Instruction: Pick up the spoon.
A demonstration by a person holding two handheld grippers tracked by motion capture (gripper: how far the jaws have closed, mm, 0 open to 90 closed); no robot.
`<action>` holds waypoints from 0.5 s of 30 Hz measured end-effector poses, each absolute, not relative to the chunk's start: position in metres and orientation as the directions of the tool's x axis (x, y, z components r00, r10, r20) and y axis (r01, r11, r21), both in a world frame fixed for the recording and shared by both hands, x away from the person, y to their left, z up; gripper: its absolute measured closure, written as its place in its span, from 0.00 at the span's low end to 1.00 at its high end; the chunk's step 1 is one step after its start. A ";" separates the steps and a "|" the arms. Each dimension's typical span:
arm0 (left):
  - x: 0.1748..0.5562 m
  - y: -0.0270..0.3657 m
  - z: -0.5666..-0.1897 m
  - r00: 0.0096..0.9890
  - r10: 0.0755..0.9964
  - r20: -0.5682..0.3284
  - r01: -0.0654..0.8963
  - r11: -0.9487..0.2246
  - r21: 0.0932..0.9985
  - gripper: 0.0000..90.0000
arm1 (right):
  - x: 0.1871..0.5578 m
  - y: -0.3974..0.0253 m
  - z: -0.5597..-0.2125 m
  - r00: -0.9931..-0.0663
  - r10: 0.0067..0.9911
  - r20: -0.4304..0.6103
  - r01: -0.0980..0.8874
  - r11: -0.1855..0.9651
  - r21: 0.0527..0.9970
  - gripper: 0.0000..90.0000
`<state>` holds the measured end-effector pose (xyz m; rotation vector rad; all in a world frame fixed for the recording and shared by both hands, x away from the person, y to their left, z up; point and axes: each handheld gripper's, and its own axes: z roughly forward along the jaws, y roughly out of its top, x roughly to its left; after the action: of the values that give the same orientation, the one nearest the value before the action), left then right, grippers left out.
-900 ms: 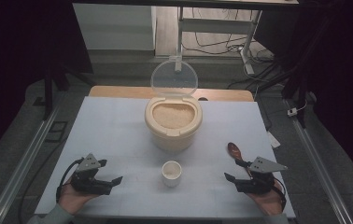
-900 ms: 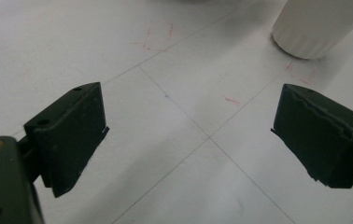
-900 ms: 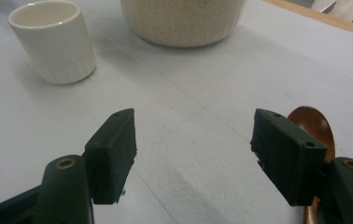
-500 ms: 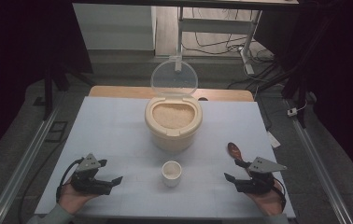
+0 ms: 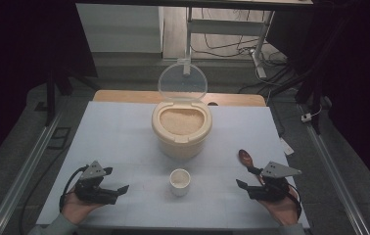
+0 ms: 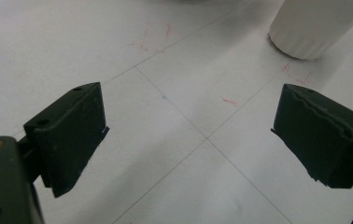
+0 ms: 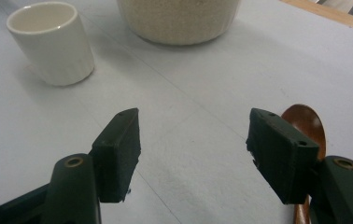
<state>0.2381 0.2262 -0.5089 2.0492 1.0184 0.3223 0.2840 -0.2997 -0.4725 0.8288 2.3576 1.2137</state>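
Right gripper view puts my right tool (image 7: 193, 154) spread wide on the desk (image 5: 124, 132), the wooden spoon (image 7: 307, 126) just beside one jaw. I judge it light, stiff and slick; I'd pinch mid-handle. My left tool (image 6: 188, 140) also gapes, holding nothing.

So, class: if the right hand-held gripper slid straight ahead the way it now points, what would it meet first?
Probably bare table between its open jaws at first; farther along, likely the rice container. The right hand-held gripper has the white cup off to one side and the wooden spoon beside a jaw.
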 end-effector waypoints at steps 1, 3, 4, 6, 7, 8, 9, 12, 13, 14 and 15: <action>0.238 0.226 -0.509 0.643 0.757 -0.118 0.551 -0.350 0.757 0.10 | 0.285 -0.299 -0.471 -0.760 0.648 -0.053 0.336 0.462 0.821 0.39; 0.238 0.226 -0.509 0.643 0.757 -0.117 0.552 -0.352 0.756 0.10 | 0.286 -0.299 -0.467 -0.748 0.662 -0.049 0.356 0.463 0.812 0.39; 0.238 0.226 -0.509 0.643 0.757 -0.117 0.552 -0.352 0.756 0.10 | 0.287 -0.299 -0.465 -0.745 0.666 -0.045 0.365 0.463 0.808 0.39; 0.238 0.226 -0.509 0.644 0.756 -0.117 0.552 -0.352 0.756 0.10 | 0.289 -0.300 -0.461 -0.736 0.675 -0.045 0.379 0.468 0.798 0.39; 0.238 0.226 -0.509 0.644 0.756 -0.117 0.552 -0.353 0.756 0.10 | 0.290 -0.300 -0.459 -0.732 0.679 -0.048 0.384 0.470 0.795 0.39; 0.238 0.226 -0.509 0.644 0.756 -0.117 0.552 -0.354 0.755 0.10 | 0.290 -0.300 -0.456 -0.728 0.684 -0.048 0.390 0.470 0.792 0.39; 0.238 0.226 -0.509 0.644 0.756 -0.117 0.552 -0.354 0.755 0.10 | 0.291 -0.300 -0.454 -0.722 0.690 -0.049 0.398 0.473 0.786 0.39; 0.239 0.225 -0.510 0.646 0.754 -0.121 0.554 -0.355 0.753 0.10 | 0.295 -0.300 -0.446 -0.712 0.700 -0.053 0.417 0.483 0.770 0.39; 0.239 0.225 -0.510 0.646 0.754 -0.121 0.554 -0.355 0.753 0.10 | 0.296 -0.300 -0.443 -0.711 0.702 -0.049 0.427 0.486 0.763 0.39; 0.239 0.225 -0.510 0.647 0.753 -0.121 0.554 -0.356 0.752 0.10 | 0.298 -0.300 -0.440 -0.710 0.702 -0.047 0.437 0.492 0.753 0.39; 0.239 0.225 -0.510 0.649 0.751 -0.122 0.555 -0.357 0.752 0.10 | 0.299 -0.299 -0.438 -0.705 0.708 -0.051 0.446 0.498 0.743 0.39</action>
<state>0.2391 0.2252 -0.5104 2.0593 1.0133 0.3099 0.2991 -0.2988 -0.4379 0.9636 2.3965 1.0390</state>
